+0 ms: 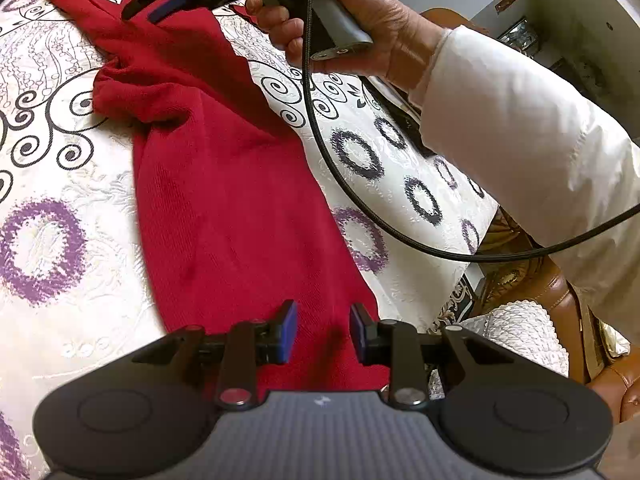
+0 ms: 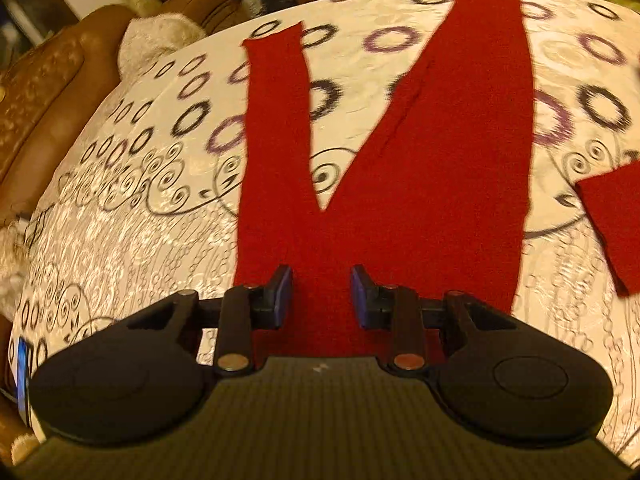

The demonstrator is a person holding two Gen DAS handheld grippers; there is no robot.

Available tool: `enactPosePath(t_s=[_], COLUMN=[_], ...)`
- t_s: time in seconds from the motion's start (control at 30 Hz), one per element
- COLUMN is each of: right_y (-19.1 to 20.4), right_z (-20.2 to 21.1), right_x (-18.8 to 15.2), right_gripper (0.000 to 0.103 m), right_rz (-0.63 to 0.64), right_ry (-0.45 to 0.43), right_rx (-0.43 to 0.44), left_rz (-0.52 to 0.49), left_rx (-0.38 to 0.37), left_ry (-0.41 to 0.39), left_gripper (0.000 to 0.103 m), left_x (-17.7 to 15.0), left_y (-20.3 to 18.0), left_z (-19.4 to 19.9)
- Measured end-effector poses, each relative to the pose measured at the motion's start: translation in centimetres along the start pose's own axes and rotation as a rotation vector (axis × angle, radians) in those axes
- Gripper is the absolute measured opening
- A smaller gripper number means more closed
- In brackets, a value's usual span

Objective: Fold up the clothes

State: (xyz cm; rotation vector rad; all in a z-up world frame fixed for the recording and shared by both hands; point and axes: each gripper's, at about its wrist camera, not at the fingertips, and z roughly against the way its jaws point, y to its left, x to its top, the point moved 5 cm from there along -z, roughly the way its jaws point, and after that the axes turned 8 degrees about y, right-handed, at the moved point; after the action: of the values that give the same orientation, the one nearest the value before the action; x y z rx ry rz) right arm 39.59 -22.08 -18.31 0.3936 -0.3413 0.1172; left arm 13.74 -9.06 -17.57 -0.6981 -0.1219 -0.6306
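A red knit garment (image 1: 224,184) lies on a patterned bedspread (image 1: 60,184); one part is bunched into a fold (image 1: 132,96). My left gripper (image 1: 323,332) is open and hovers over the garment's near end, with red cloth showing between its blue pads. In the right wrist view the garment (image 2: 452,152) is spread flat, with one sleeve (image 2: 276,120) stretched away on the left and another red piece (image 2: 612,228) at the right edge. My right gripper (image 2: 321,296) is open just above the cloth. It also shows as the right gripper (image 1: 156,4) held by a hand (image 1: 352,20) at the garment's far end.
A black cable (image 1: 320,152) loops from the right gripper across the bedspread. A white sleeve (image 1: 520,128) reaches in from the right. A brown leather seat (image 2: 48,92) and a fluffy white cushion (image 2: 156,40) stand past the bed's edge (image 1: 448,280).
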Motion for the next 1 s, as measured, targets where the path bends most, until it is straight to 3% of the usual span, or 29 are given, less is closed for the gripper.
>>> enactPosePath(t_s=[0.03, 0.17, 0.33, 0.5, 0.77, 0.87, 0.93, 1.0], right_y=[0.2, -0.2, -3.9, -7.3, -6.8, -6.4, -6.3, -6.2], right_z=[-0.2, 0.9, 4.4, 3.7, 3.0, 2.9, 3.1, 3.8], right_x=[0.0, 0.4, 1.7, 1.3, 0.4, 0.2, 0.2, 0.8], right_gripper=[0.004, 0.004, 0.004, 0.004, 0.005, 0.01, 0.024, 0.031], right_rz=[0.012, 0.005, -0.106, -0.164, -0.14, -0.125, -0.126, -0.132], right_ry=[0.012, -0.012, -0.111, -0.086, -0.087, -0.088, -0.085, -0.102], right_rx=[-0.011, -0.066, -0.099, -0.166, -0.245, -0.281, -0.294, -0.288], left_rz=[0.001, -0.001, -0.011, -0.008, -0.008, -0.046, -0.03, 0.008], left_rx=[-0.003, -0.004, 0.014, 0.007, 0.016, 0.066, 0.074, 0.09], left_ry=[0.001, -0.005, -0.012, -0.01, -0.002, -0.067, -0.113, -0.13], left_gripper=[0.033, 0.033, 0.033, 0.033, 0.033, 0.034, 0.037, 0.037], left_x=[0.0, -0.1, -0.4, -0.4, 0.5, 2.7, 4.4, 6.1], left_y=[0.0, 0.1, -0.2, 0.0, 0.1, 0.0, 0.7, 1.8], left_z=[0.0, 0.0, 0.0, 0.1, 0.1, 0.4, 0.4, 0.1])
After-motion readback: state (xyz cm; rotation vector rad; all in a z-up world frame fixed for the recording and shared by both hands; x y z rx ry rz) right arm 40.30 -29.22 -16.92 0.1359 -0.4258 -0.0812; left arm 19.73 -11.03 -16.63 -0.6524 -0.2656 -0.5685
